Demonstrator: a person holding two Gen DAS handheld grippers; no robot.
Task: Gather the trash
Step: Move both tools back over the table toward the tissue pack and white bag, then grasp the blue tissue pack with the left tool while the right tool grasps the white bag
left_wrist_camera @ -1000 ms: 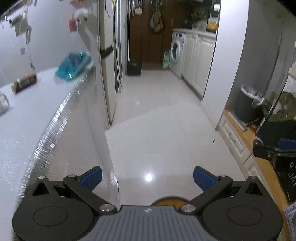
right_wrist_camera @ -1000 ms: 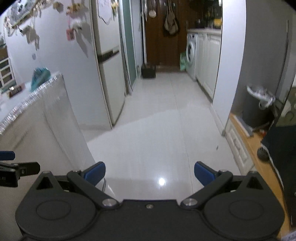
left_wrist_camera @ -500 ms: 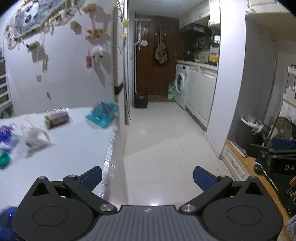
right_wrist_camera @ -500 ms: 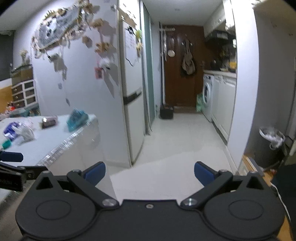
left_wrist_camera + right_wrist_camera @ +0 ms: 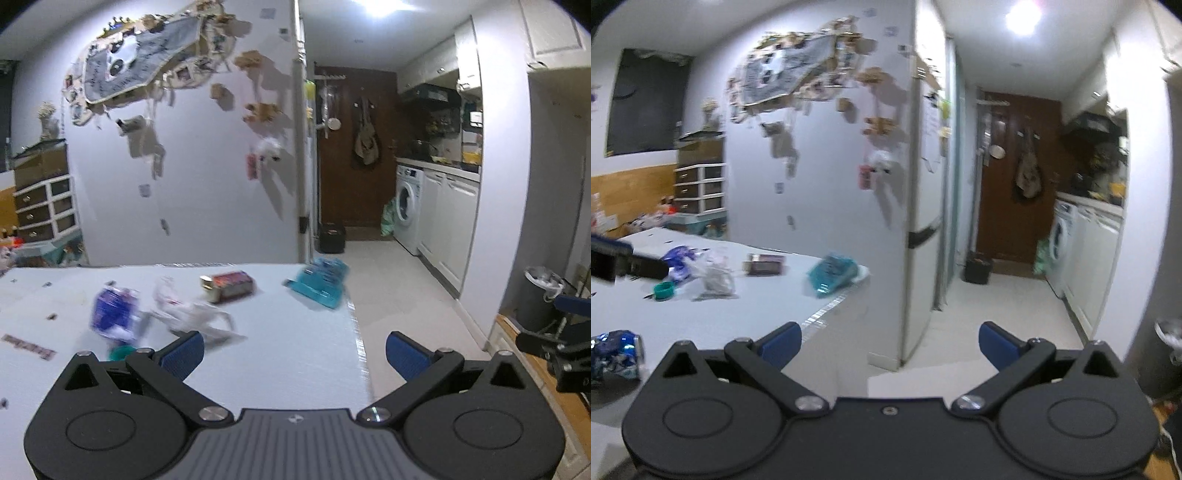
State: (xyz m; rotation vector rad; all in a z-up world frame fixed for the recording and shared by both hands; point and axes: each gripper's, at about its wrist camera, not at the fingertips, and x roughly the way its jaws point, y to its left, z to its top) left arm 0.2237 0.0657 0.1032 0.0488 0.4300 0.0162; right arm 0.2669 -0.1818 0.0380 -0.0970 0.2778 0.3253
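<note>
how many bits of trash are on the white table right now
6 visible, though blur may hide more: teal packet by the far corner, brown box, clear wrapper, purple bag, green cap, and crushed blue wrapper nearest.

Nothing legible is showing in either view. A dark printed mark is lying on the white counter [image 5: 295,354] at its left edge [image 5: 28,347], seen from the left wrist, but it is reading upside down and motion blur is smearing it past reading. The wrappers on the counter, a purple one [image 5: 112,312] and a teal one [image 5: 833,274], are carrying print that is too blurred to make out.
</note>
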